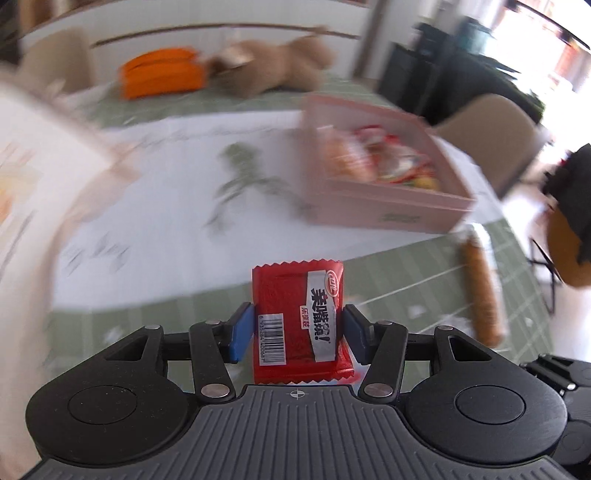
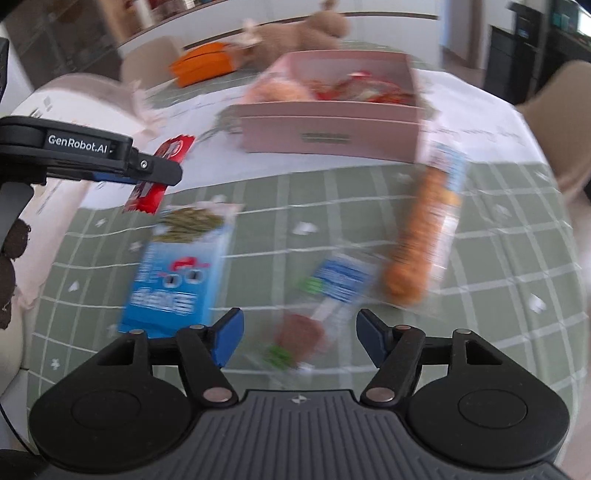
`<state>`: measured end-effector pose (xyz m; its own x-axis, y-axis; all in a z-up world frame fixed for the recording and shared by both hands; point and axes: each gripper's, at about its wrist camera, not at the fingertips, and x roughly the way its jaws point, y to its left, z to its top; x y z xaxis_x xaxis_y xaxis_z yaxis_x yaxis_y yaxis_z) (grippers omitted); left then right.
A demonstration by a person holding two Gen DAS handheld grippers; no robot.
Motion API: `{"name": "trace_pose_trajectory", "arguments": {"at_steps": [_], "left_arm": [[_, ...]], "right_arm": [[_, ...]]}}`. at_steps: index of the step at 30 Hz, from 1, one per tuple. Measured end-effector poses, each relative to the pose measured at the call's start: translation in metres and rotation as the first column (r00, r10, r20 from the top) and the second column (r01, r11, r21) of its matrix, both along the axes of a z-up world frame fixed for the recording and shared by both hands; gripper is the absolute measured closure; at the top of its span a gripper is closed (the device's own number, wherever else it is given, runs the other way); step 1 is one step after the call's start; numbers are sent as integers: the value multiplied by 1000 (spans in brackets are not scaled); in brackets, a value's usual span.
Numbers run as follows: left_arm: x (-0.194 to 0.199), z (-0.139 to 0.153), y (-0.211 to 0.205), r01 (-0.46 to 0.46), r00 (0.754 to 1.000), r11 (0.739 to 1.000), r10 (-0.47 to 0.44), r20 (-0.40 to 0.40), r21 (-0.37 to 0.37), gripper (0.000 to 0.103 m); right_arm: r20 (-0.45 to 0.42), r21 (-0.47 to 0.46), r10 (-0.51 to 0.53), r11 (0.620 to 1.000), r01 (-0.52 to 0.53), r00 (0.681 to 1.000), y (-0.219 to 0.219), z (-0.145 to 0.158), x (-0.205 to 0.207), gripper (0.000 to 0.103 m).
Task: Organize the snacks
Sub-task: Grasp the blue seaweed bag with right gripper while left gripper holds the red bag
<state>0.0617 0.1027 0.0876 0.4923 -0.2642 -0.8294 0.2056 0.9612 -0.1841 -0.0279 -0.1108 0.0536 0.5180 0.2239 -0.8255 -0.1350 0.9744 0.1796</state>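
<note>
Counted on the checked cloth: one red snack packet (image 1: 297, 317), one pink box (image 2: 332, 125), one blue packet (image 2: 177, 277), one long orange packet (image 2: 424, 236), one clear-wrapped snack (image 2: 325, 306). Farther back, one plush toy (image 2: 295, 33) and one orange pouch (image 2: 203, 62).

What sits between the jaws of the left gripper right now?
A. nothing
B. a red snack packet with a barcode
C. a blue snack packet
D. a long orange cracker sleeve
B: in the left wrist view the red snack packet stands upright between the blue pads of the left gripper, barcode facing the camera, while the blue snack packet and the orange cracker sleeve lie on the checked tablecloth.
</note>
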Motion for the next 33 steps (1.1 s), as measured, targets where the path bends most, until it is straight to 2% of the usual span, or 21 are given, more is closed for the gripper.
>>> {"name": "trace_pose_trajectory", "arguments": {"at_steps": [4,10,12,13,16,19,20,22,23,25,26,30,32,33], "left_arm": [[-17,-17,33,-98,994,995,98,-40,6,45],[-39,-36,63,-174,981,985,174,-88,7,45],[-46,-37,70,-178,980,984,178,-92,5,45],[-48,-38,72,-179,979,984,179,-96,0,45],[-52,-42,74,-176,979,984,173,-108,-11,45],[-53,-42,69,-155,982,988,151,-115,-21,45],[-53,-42,67,-146,983,989,142,-116,-27,45],[-53,-42,61,-125,986,991,120,-119,-37,45],[-53,-43,58,-113,987,993,107,-120,-41,45],[-52,-44,50,-85,989,995,79,-124,-49,45],[-51,-45,46,-72,990,996,65,-126,-52,45],[-52,-46,32,-32,992,998,25,-122,-52,44],[-53,-46,30,-26,993,999,21,-117,-41,44],[-53,-46,30,-28,993,999,24,-114,-34,44]], "right_arm": [[-27,26,59,998,-58,998,31,-1,24,34],[-79,44,86,996,-83,993,75,-10,56,30],[-104,48,81,996,-77,991,87,-17,65,28],[-111,41,73,997,-69,991,91,-19,69,24],[-89,4,73,997,-72,993,101,-20,72,18],[-85,-9,85,996,-86,993,104,-20,72,19],[-89,-6,92,996,-92,992,102,-20,71,20],[-88,-12,101,995,-103,991,95,-17,68,40],[-88,-9,107,994,-108,990,88,-14,65,45],[-92,-10,99,995,-100,991,76,-11,62,62],[-93,-24,90,995,-92,992,69,-10,59,63],[-102,-62,59,996,-66,993,45,-12,46,62],[-103,-49,45,998,-50,994,36,-12,40,49],[-96,-37,34,999,-38,995,33,-12,37,36]]}}
